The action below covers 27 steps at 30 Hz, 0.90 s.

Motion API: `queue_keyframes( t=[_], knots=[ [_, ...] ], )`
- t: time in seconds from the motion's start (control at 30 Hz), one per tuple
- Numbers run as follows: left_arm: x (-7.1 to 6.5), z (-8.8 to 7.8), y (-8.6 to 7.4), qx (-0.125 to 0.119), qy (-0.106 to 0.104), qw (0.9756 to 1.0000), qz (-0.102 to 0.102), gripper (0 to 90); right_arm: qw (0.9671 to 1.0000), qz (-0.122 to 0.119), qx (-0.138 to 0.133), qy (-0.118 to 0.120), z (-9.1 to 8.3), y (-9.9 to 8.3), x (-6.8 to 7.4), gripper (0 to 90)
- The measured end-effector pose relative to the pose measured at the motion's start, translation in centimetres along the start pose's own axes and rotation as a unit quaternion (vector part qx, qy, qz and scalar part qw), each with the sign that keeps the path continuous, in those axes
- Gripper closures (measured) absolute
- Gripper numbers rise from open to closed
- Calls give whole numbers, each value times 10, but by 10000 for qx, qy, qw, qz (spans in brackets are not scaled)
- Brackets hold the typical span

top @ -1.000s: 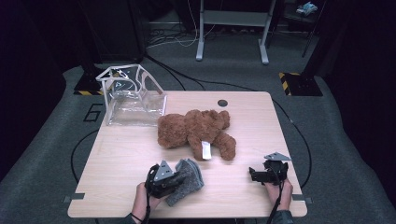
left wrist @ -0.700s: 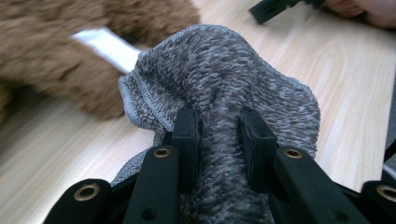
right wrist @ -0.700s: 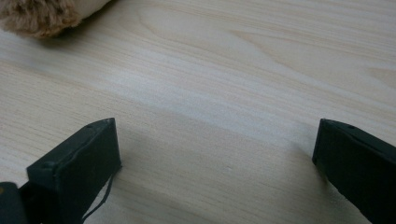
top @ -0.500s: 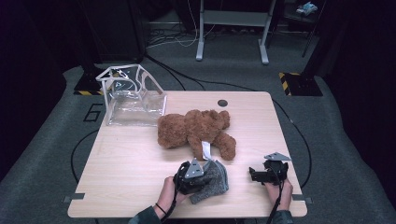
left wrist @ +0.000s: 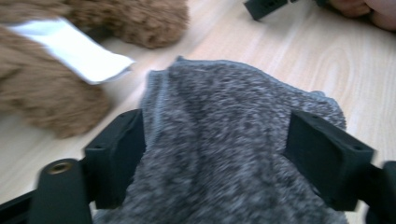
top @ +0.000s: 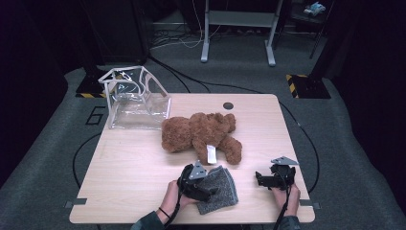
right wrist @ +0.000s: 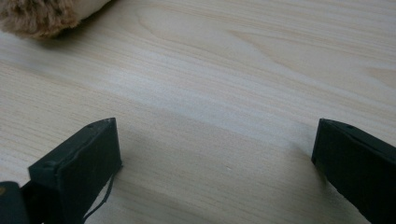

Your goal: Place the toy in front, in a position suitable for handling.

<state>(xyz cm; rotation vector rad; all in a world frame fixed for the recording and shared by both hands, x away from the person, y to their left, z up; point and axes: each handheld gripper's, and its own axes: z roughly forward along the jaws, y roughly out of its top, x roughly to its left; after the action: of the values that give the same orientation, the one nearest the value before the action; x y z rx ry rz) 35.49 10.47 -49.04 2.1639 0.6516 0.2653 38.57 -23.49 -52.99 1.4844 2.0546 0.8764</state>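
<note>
state: our left gripper [left wrist: 215,154] fingers have just been spreading, grey knit cloth [left wrist: 229,154] heaped between them on the worktop [top: 129,163] | right gripper [right wrist: 215,154] fingers spread, empty | risk: knit may snag a finger, dragging against the teddy bear [top: 201,134] beyond

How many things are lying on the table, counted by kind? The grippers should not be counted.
Brown teddy bear: 1
Grey fuzzy cloth: 1
Clear plastic bag: 1
Total: 3
</note>
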Motion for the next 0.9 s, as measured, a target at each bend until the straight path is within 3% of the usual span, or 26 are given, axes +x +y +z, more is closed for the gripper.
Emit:
queue_keyframes(
  t=[0.07, 0.13, 0.17, 0.3, 0.4, 0.43, 0.47, 0.5, 0.53, 0.57, 0.6, 0.67, 0.7, 0.77, 0.8, 0.9],
  knots=[
    [3, -4, -1, -29, 65, 10000, -28, 151, 10000, 0, 1, 3, 0, 0, 0, 6],
    [14, -19, -6, -103, 339, 9992, -193, 123, 10000, -11, 3, 5, 0, 0, 0, 6],
    [14, -19, -6, -103, 339, 9992, -193, 118, 10000, -11, 3, 5, 0, 0, 0, 6],
    [33, -40, -22, -149, 724, 9962, -458, 92, 10000, -19, 17, 0, 0, 0, 0, 5],
    [55, -59, -47, -36, 1235, 9901, -670, 47, 10000, 7, 24, -25, 0, 0, 0, 0],
    [55, -59, -47, -36, 1235, 9901, -670, 40, 10000, 7, 24, -25, 0, 0, 0, 0],
    [67, -65, -61, 8, 1412, 9858, -909, 40, 10000, 11, 25, -30, 0, 0, 0, 0],
    [67, -65, -61, 8, 1412, 9858, -909, 36, 10000, 11, 25, -30, 0, 0, 0, 0],
    [80, -69, -74, 65, 1525, 9813, -1169, 33, 10000, 13, 28, -36, 0, 0, 0, 0],
    [85, -71, -79, 113, 1565, 9791, -1296, 29, 10000, 16, 28, -39, 0, 0, 0, 0],
    [85, -71, -79, 113, 1565, 9791, -1296, 24, 10000, 16, 28, -39, 0, 0, 0, 0],
    [92, -74, -90, 59, 1672, 9740, -1530, 25, 10000, 57, 42, -43, 0, 0, 1, 0],
    [95, -76, -93, 97, 1678, 9731, -1572, 24, 10000, 50, 39, -43, 0, 0, 0, 0],
    [100, -79, -101, 66, 1813, 9688, -1690, 19, 10000, 22, 20, -33, 1, 1, 0, 0],
    [100, -79, -101, 66, 1813, 9688, -1690, 19, 10000, 37, 10, -23, 2, 2, 1, 0],
    [105, -80, -108, 113, 1909, 9656, -1762, 17, 10000, 34, 33, -18, 1, 2, 1, 0]
  ],
)
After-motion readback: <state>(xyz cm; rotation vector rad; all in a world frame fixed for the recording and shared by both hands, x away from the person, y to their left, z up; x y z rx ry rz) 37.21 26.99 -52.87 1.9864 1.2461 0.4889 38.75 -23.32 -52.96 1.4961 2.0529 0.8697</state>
